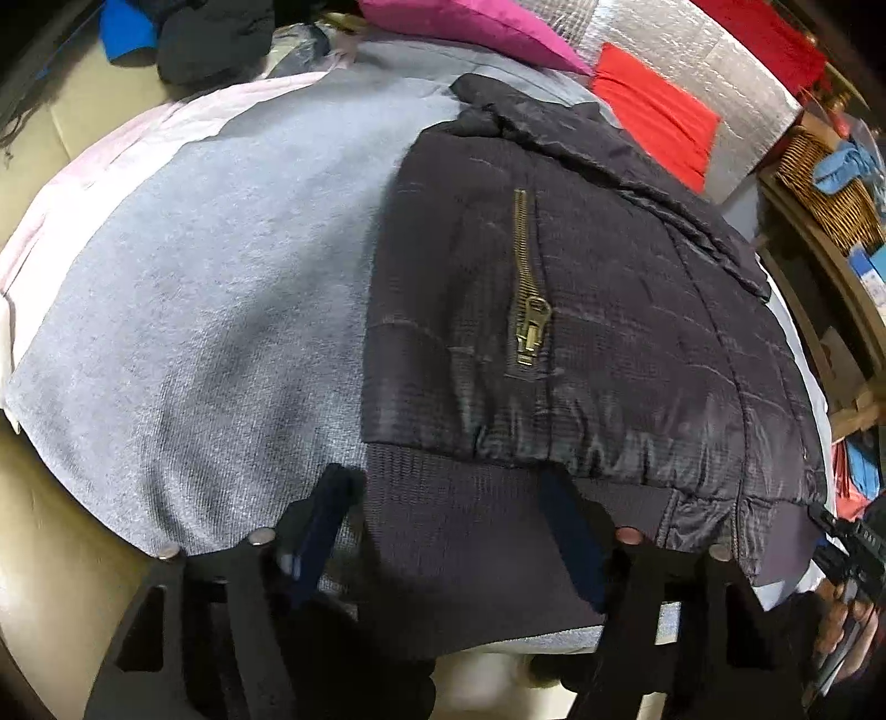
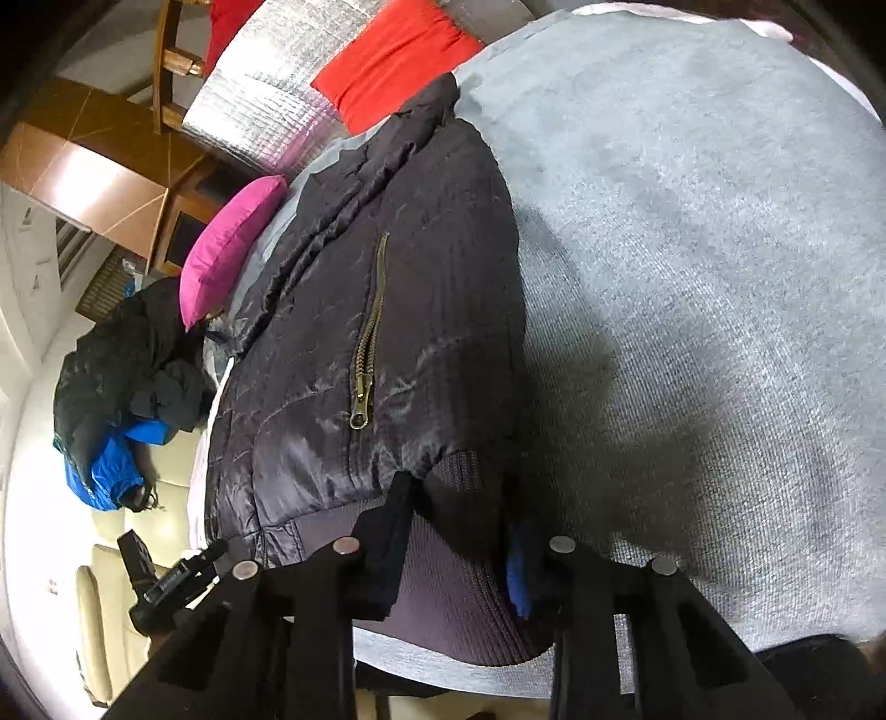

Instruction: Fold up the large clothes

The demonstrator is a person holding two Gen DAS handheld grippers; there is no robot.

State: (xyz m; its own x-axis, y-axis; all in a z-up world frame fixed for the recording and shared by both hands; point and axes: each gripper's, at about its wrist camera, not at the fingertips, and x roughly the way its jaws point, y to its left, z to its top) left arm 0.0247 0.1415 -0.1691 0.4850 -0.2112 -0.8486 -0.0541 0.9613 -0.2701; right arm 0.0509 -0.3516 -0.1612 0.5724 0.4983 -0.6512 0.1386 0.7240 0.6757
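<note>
Across a light grey knitted blanket [image 1: 183, 310] lies a black quilted puffer jacket [image 1: 581, 288] with a brass pocket zipper [image 1: 529, 288], its dark ribbed knit hem [image 1: 470, 531] at the near edge. From the left wrist view, the left gripper [image 1: 448, 531] straddles that hem with its jaws spread, one finger out over the blanket on the left, the other over the rib; whether its pads touch the cloth cannot be told. From the right wrist view, the right gripper [image 2: 459, 548] has its jaws drawn in around the opposite hem corner, the rib bunched between its fingers [image 2: 387, 543], so it grips the hem. At the far end, a magenta cushion [image 1: 470, 22] and a red cloth [image 1: 659, 111] rest against a silver quilted foil sheet [image 1: 720, 55]. A heap of dark and blue clothing [image 2: 116, 387] sits on a cream sofa [image 2: 105, 598] beyond the jacket's far side in the right wrist view.
</note>
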